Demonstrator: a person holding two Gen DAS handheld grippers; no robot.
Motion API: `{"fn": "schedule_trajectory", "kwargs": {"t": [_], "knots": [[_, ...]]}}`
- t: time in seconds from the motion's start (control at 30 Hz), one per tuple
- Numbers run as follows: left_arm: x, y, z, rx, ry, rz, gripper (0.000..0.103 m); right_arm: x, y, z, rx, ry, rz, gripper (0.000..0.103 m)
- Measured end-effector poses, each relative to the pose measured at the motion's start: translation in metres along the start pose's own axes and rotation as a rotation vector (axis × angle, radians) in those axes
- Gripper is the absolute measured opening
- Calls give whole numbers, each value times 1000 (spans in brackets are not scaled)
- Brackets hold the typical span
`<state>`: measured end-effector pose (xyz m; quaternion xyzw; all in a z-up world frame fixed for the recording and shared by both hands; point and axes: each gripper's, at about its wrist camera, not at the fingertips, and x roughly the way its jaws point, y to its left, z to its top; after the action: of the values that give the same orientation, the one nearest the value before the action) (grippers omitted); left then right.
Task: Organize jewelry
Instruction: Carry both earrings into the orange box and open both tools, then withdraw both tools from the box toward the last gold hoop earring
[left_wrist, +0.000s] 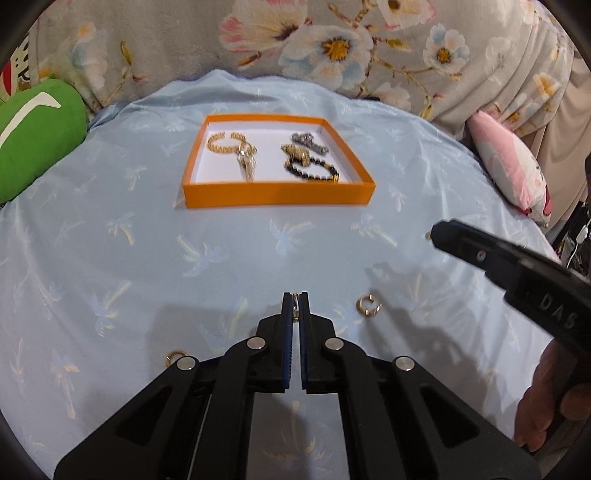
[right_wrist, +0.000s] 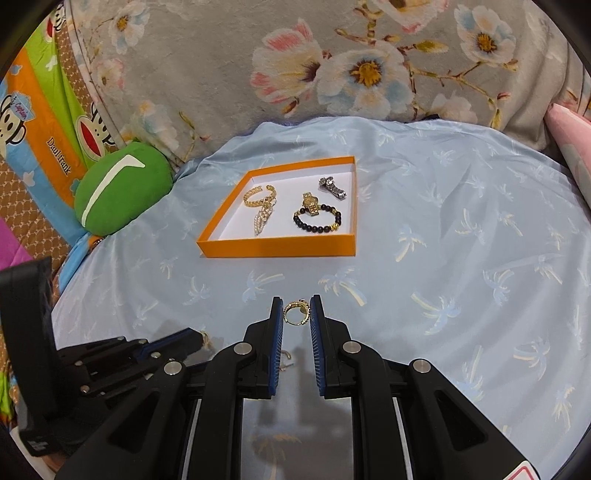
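Observation:
An orange tray (left_wrist: 277, 194) (right_wrist: 277, 248) lies on the light blue cloth and holds several pieces: a gold bangle (left_wrist: 225, 144), a gold pendant (right_wrist: 262, 218), a black bead bracelet (right_wrist: 317, 219) and a silver watch (right_wrist: 332, 188). My left gripper (left_wrist: 295, 308) is shut on a small thin gold piece (left_wrist: 295, 306), held above the cloth. My right gripper (right_wrist: 296, 312) has its jaws against a gold hoop earring (right_wrist: 295, 313). A gold ear cuff (left_wrist: 367, 306) and a gold ring (left_wrist: 173, 356) lie loose on the cloth.
A green cushion (left_wrist: 33, 136) (right_wrist: 122, 188) lies at the left edge of the cloth. A pink pillow (left_wrist: 513, 166) lies at the right. A floral blanket (right_wrist: 295, 55) rises behind the tray. A hand (left_wrist: 546, 398) holds the right gripper.

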<state>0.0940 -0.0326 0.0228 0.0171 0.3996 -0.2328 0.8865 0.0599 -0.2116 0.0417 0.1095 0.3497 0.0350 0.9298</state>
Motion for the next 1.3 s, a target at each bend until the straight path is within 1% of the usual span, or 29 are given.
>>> {"fn": "schedule_trajectory", "kwargs": {"t": [0.13,0.3,0.43,0.63,0.77,0.87,0.93,1.1,1.13,1.17,1.2,1.27,1.3], "knots": [[-10,9,25,-14,-45,1,2,3,5,17,-12,-23,10,14],[-12,23,66,-20,-116,22,2,19,10,49,-30,-60,22,14],[1,33,100,-16,-155,53,2,39,13,73,-35,-70,31,14],[35,46,137,-33,-162,49,2,81,22,103,-26,-63,62,14],[65,53,146,-53,-132,38,2,113,27,106,-31,-24,65,14],[86,55,144,-53,-98,38,2,134,26,100,-28,14,60,14],[98,57,140,-52,-70,40,2,143,23,94,-18,38,59,14],[113,61,130,-52,-46,51,3,156,16,81,-4,75,57,15],[115,61,128,-46,-39,55,5,156,14,79,1,78,58,16],[117,61,127,-41,-32,57,11,156,13,78,7,79,56,16],[117,61,125,-42,-33,62,20,155,12,77,13,76,55,16],[113,63,123,-52,-44,66,31,150,8,76,27,68,54,16],[109,65,122,-60,-52,63,33,145,6,76,33,60,53,16]]}}
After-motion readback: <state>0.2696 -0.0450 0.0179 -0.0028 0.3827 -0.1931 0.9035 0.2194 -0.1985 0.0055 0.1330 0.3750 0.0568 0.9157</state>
